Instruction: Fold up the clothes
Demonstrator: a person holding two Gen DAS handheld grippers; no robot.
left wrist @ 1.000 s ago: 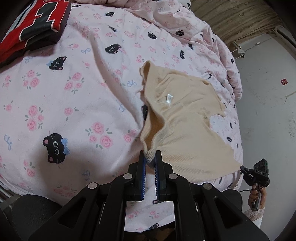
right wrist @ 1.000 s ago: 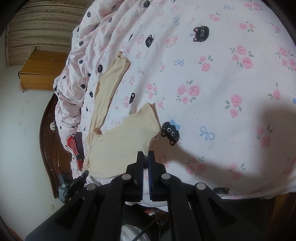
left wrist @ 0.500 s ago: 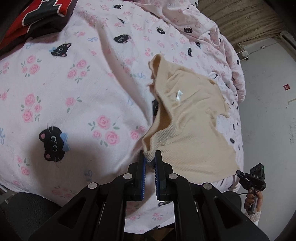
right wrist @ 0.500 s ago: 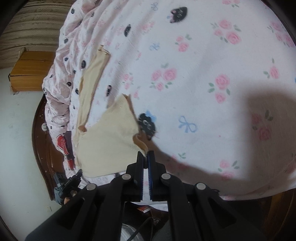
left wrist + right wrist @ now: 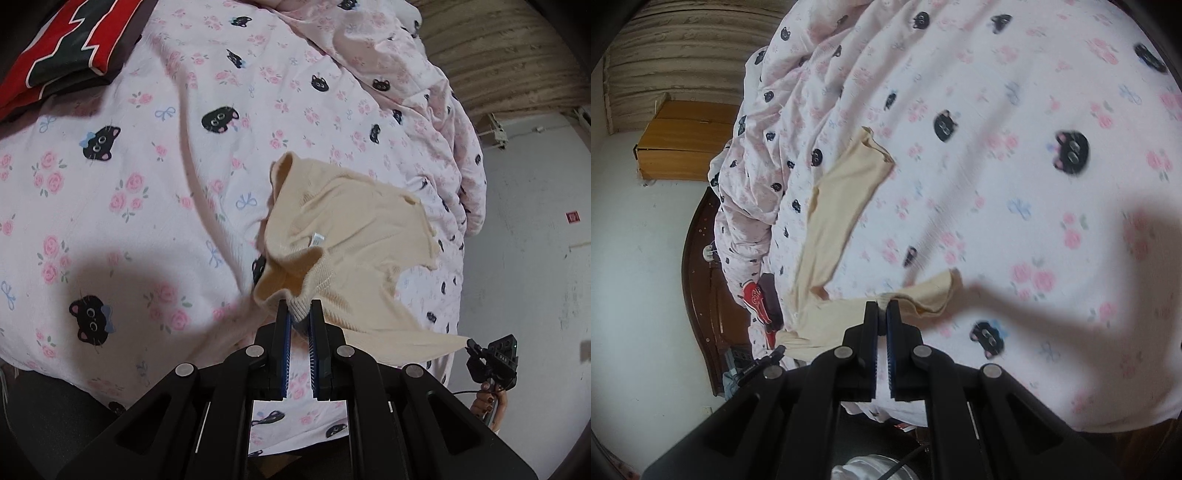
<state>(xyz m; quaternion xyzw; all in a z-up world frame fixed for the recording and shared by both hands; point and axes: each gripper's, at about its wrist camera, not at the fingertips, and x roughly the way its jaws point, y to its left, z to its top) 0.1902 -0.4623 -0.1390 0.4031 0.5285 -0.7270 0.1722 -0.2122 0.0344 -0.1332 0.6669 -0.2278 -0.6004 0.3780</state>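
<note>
A cream knit top (image 5: pixel 354 236) lies partly lifted on the pink cat-print bedsheet (image 5: pixel 147 177). My left gripper (image 5: pixel 299 308) is shut on its ribbed edge, holding it up near the bed's front edge. My right gripper (image 5: pixel 882 308) is shut on another edge of the same top (image 5: pixel 842 199); one sleeve stretches away across the sheet (image 5: pixel 1034 147) and a short flap hangs to the right of the jaws. The right gripper also shows at the lower right of the left wrist view (image 5: pixel 493 358).
A folded red and black garment (image 5: pixel 62 48) lies at the far left of the bed. A bunched duvet (image 5: pixel 406 74) lies along the far side. A wooden cabinet (image 5: pixel 687 144) and dark bed frame (image 5: pixel 701 266) stand beside the bed.
Both grippers moved forward over the bed carrying the cream top, which now lies farther onto the sheet. The right view swung, showing more of the sleeve. Both grips stayed shut.
</note>
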